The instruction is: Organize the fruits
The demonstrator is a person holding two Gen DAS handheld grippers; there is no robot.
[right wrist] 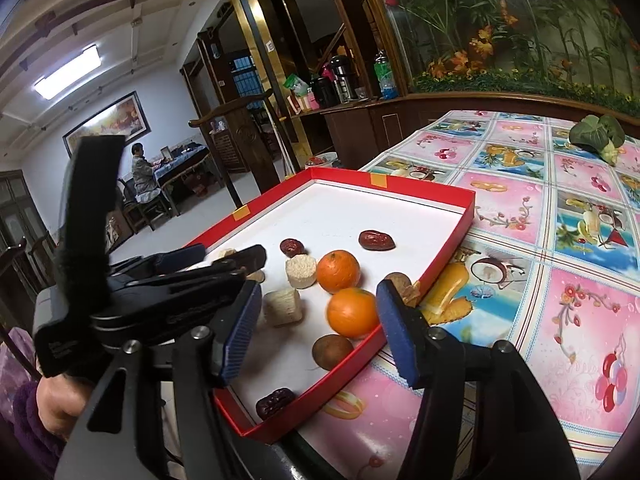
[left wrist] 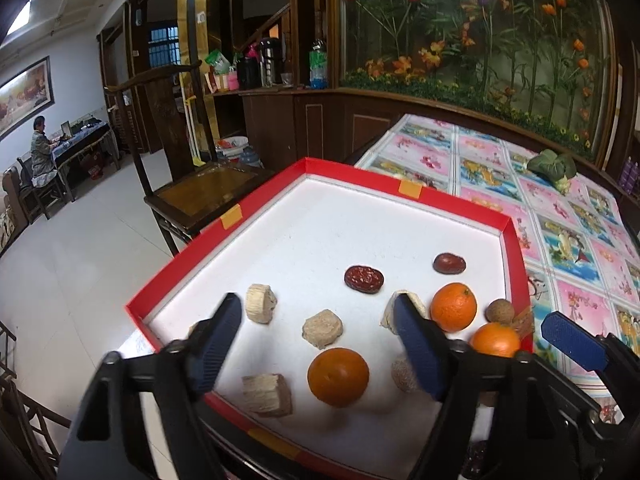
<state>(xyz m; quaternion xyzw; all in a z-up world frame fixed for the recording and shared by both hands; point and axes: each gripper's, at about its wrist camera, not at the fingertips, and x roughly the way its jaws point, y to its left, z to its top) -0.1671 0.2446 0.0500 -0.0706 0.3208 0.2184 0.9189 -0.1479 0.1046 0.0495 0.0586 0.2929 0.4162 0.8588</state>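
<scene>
Dim room, bright ceiling lamp [right wrist: 68, 72], strong fisheye bending, dark blurred edges.

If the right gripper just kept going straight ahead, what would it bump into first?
Probably the near orange. It sits right between the open fingers of the right gripper, inside the red tray. Depth is hard to judge, so the brown round fruit below might be touched first.

Glossy tablecloth [right wrist: 520, 216], matt cardboard tray [right wrist: 460, 216]

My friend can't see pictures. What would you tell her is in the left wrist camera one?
A red-rimmed tray with a white floor holds three oranges, two dark red dates and pale beige chunks. The left gripper hangs open above them, holding nothing. The tray sits on a flowery tablecloth.
</scene>
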